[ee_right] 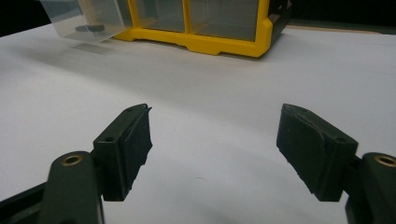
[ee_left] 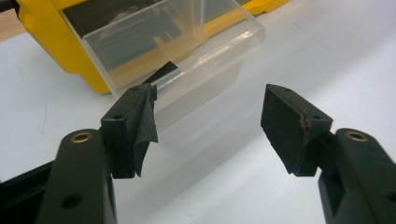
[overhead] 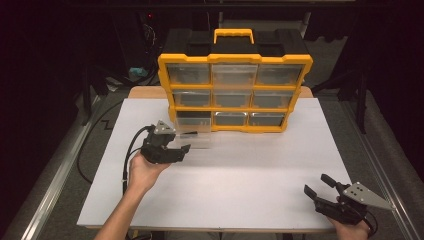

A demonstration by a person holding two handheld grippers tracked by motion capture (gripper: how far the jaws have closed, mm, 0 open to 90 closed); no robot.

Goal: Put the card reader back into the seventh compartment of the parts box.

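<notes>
Two tongs are in my hands, one each. Starting at the left, my left tongs (overhead: 181, 150) hover over the white table (overhead: 240, 190), just in front of the one clear drawer (overhead: 195, 136) that sticks out of the yellow cabinet (overhead: 235, 92). Their jaws stand wide apart with nothing between them; the drawer's front edge lies just beyond the tips, not touching the pads as far as I can tell. In the left gripper view the left pad (ee_left: 135, 126) wears a loose flap of black tape that curls off its face, and one small dark piece (ee_left: 163, 72) sits against the drawer's rim, though I cannot tell what it is. The drawer comes from the bottom row, left end, and it rests on the table.

Moving right, the cabinet stands upright at the far side of the table with one yellow handle (overhead: 233, 36) on top. I count nine drawer slots, three rows of three, all with clear fronts; eight drawers are pushed in and one is out.

At the far right, near the table's front corner, my right tongs (overhead: 318, 186) rest low, well apart from the cabinet. Their jaws are spread wide too, and they grip nothing; bare table shows between the two pads.
</notes>
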